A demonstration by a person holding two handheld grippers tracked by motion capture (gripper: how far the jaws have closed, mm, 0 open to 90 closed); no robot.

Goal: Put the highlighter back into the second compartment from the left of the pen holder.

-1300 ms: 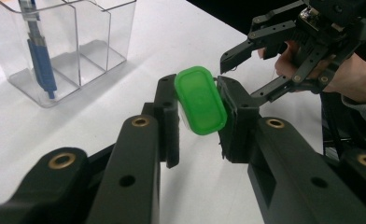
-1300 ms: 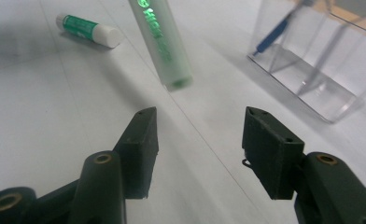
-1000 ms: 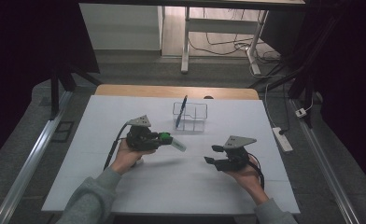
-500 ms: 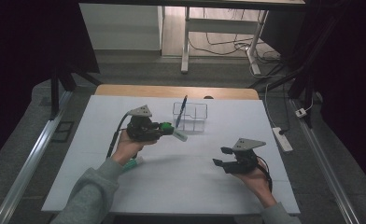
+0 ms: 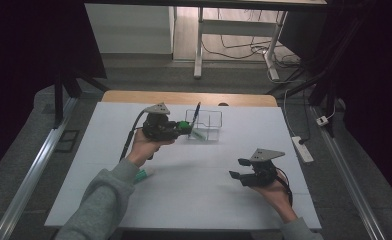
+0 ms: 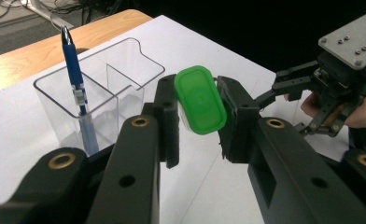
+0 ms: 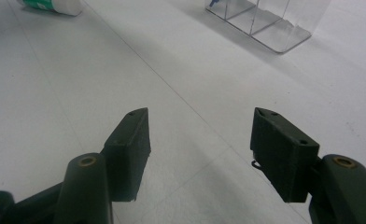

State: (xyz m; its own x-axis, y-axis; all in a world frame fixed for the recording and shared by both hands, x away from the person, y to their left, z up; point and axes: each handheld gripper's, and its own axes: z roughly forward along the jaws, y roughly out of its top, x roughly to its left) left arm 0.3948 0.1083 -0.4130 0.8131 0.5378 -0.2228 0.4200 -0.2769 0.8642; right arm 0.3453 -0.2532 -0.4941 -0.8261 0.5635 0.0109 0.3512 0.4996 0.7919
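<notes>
A green-capped glue stick (image 6: 200, 100) is pinched between the fingers of the left gripper (image 5: 180, 128) and carried just beside the clear, hard plastic holder (image 5: 204, 125) with 2 compartments, 1 holding a blue pen (image 6: 76, 88). Next, it must likely be raised over an open compartment, cap up, and released. The right gripper (image 7: 200, 154) hovers over the smooth white counter (image 5: 194, 200), its fingers spread around nothing.

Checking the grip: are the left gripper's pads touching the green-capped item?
Touching. In the left gripper view, both pads press the green-capped item from either side.
</notes>
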